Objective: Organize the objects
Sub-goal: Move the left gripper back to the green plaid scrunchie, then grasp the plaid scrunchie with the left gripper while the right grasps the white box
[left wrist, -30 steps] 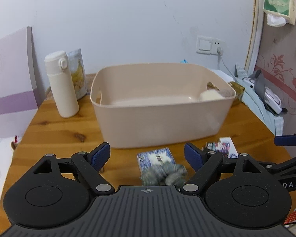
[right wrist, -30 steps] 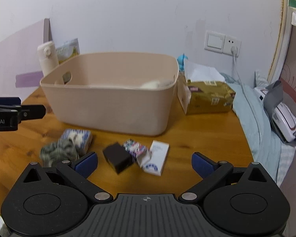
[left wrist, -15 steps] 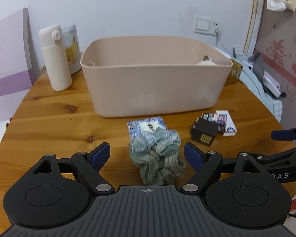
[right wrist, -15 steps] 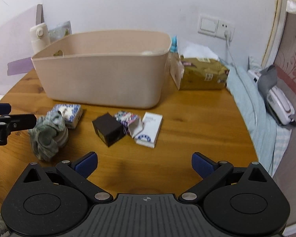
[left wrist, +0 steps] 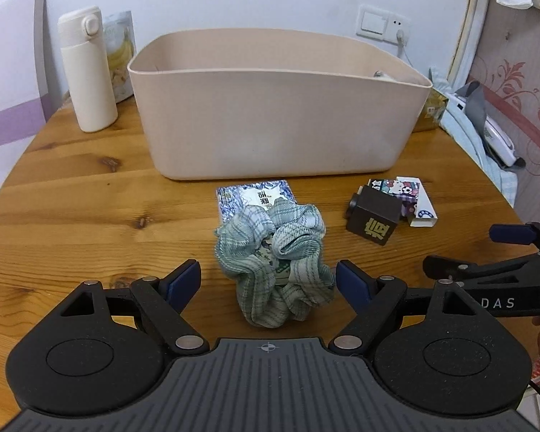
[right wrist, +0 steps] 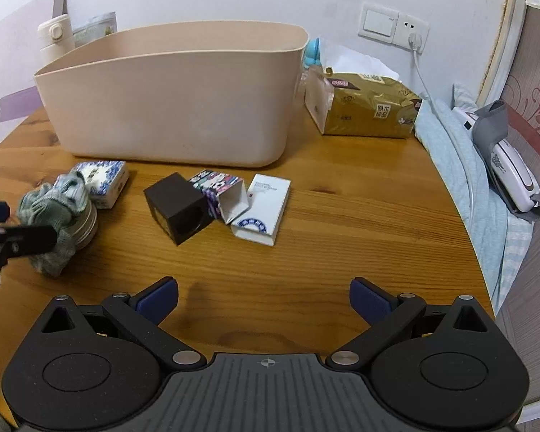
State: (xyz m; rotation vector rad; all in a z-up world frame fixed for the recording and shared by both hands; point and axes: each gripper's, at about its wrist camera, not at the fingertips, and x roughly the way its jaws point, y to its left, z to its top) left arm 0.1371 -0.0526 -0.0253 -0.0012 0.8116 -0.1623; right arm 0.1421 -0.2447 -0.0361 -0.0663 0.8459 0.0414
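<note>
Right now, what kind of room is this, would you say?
Probably a bedroom or small living space at home: a round wooden table stands against a wall with a switch and socket, light blue bedding lies beside it, and a tissue pack sits on top.

Black tongs (left wrist: 268,282), blue pads (left wrist: 183,279)

The right tool (left wrist: 511,252), seen from the left wrist, carries the white letters "DAS" on its black arm. The dark brown cube (left wrist: 372,220) on the counter bears a gold Chinese character, 福, on the face toward the left camera. Chinese print also marks the blue-and-white box (left wrist: 255,194) and the gold tissue pack (right wrist: 369,109), too small to read.
</note>
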